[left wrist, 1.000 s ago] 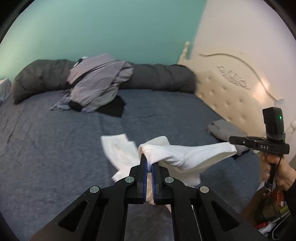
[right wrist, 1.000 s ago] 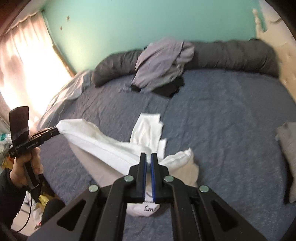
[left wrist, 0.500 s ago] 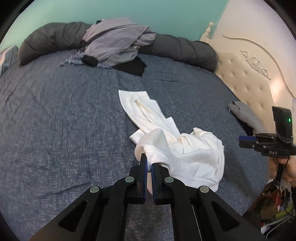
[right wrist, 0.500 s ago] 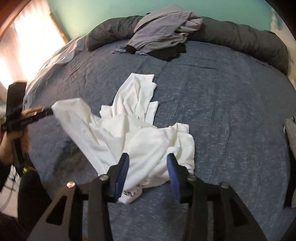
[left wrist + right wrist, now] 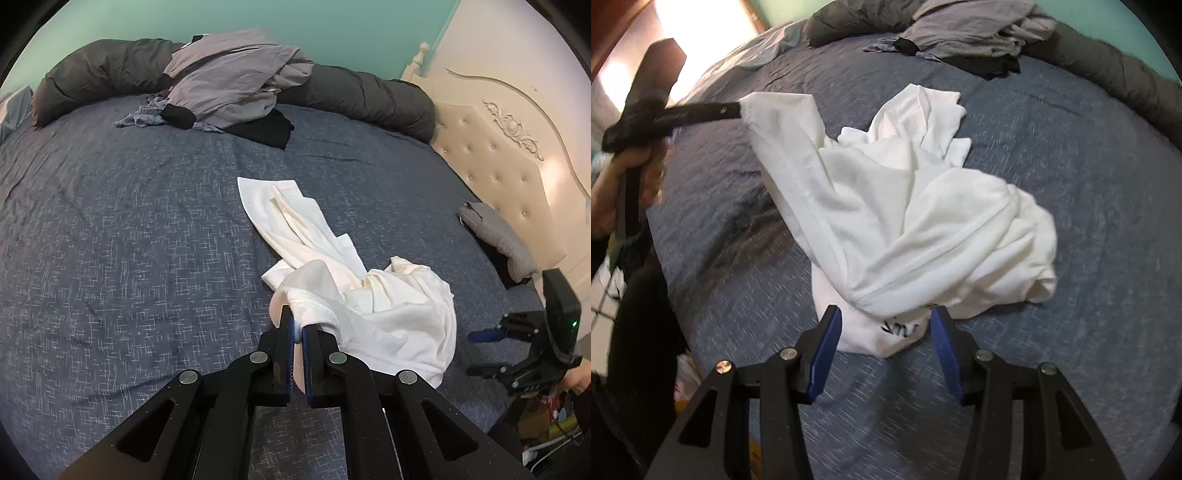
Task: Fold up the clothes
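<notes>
The white garment (image 5: 905,206) is lying bunched across the middle of the right wrist frame, on the blue-grey bed cover (image 5: 1071,155), with one long part trailing toward the upper centre and a printed edge showing at the lower centre. The left gripper (image 5: 298,325) is pinching a ribbed edge of the cloth between closed fingers at the centre bottom of the left wrist view, and that same edge is being held raised at the upper left of the right wrist frame. The right gripper (image 5: 884,332) is standing with its fingers spread wide and holding nothing, straddling the printed edge at the lower centre.

The garment is crumpled rather than folded, so the work in hand is judged to be getting it spread flat. To do that well, the right gripper should be closing on a single layer at an edge or corner, not a bunched handful, well apart from the left's hold; then both should be drawing apart evenly so the cloth hangs straight before laying it down. A pile of grey clothes (image 5: 236,85) is sitting at the upper centre, and a folded grey piece (image 5: 495,236) at the right edge
</notes>
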`<state>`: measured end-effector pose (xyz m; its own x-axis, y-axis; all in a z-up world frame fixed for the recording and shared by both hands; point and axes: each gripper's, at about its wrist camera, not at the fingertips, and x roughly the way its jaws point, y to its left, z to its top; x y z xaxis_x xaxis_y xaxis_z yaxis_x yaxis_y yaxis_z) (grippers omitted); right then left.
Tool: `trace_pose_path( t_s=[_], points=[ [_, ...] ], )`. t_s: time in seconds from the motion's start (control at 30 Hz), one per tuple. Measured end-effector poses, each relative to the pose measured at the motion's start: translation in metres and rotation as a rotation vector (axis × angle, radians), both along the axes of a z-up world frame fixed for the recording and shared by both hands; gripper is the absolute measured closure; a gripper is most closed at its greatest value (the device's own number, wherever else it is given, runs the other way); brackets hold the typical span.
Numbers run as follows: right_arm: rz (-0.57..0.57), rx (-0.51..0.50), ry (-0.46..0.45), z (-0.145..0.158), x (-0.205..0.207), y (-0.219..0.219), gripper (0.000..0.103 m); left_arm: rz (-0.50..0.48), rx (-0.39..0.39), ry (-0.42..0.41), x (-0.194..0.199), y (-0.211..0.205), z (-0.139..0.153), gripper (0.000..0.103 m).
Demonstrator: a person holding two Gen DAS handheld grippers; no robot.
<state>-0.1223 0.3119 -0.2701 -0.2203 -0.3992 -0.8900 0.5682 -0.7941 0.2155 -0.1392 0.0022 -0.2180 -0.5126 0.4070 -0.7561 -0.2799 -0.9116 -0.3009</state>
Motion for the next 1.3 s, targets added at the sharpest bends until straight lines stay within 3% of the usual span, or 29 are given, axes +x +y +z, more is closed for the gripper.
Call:
trace_pose_path(
  t_s=[0.17, 0.2, 0.27, 0.33, 0.37, 0.57, 0.77, 1.07, 1.1, 1.17, 1.3],
  points=[
    [-0.068, -0.041, -0.078, -0.016, -0.007, -0.008, 0.054, -0.006, 0.010, 0.003, 0.005, 0.003, 0.003, 0.099],
    [-0.081, -0.049, -0.094, -0.020, -0.008, -0.010, 0.060, -0.008, 0.009, 0.004, 0.006, 0.004, 0.003, 0.099],
    [-0.107, -0.051, -0.109, -0.024, -0.011, -0.011, 0.084, -0.013, 0.008, 0.007, 0.008, 0.005, 0.005, 0.099],
    [-0.123, -0.061, -0.101, -0.019, -0.013, -0.010, 0.097, -0.019, 0.003, 0.012, 0.010, 0.006, 0.006, 0.099],
    [-0.131, -0.071, -0.093, -0.014, -0.013, -0.008, 0.098, -0.022, 0.001, 0.014, 0.011, 0.007, 0.007, 0.099],
    [-0.160, -0.160, -0.031, 0.031, -0.021, 0.009, 0.099, -0.020, 0.003, 0.027, 0.012, 0.001, 0.012, 0.099],
    [-0.266, -0.256, 0.027, 0.075, -0.054, 0.036, 0.099, -0.007, 0.026, 0.043, 0.005, -0.006, 0.025, 0.099],
    [-0.352, -0.201, -0.021, 0.037, -0.100, 0.038, 0.098, -0.012, 0.009, -0.027, -0.020, 0.008, 0.000, 0.099],
    [-0.363, -0.199, -0.022, 0.034, -0.103, 0.038, 0.096, -0.008, 0.010, -0.037, -0.024, 0.009, -0.004, 0.099],
    [-0.381, -0.165, -0.005, 0.031, -0.110, 0.042, 0.080, -0.003, 0.013, -0.057, -0.030, 0.008, -0.012, 0.099],
    [-0.313, -0.104, 0.049, 0.033, -0.116, 0.045, 0.074, 0.007, 0.009, -0.078, -0.042, 0.005, -0.026, 0.099]
  ],
)
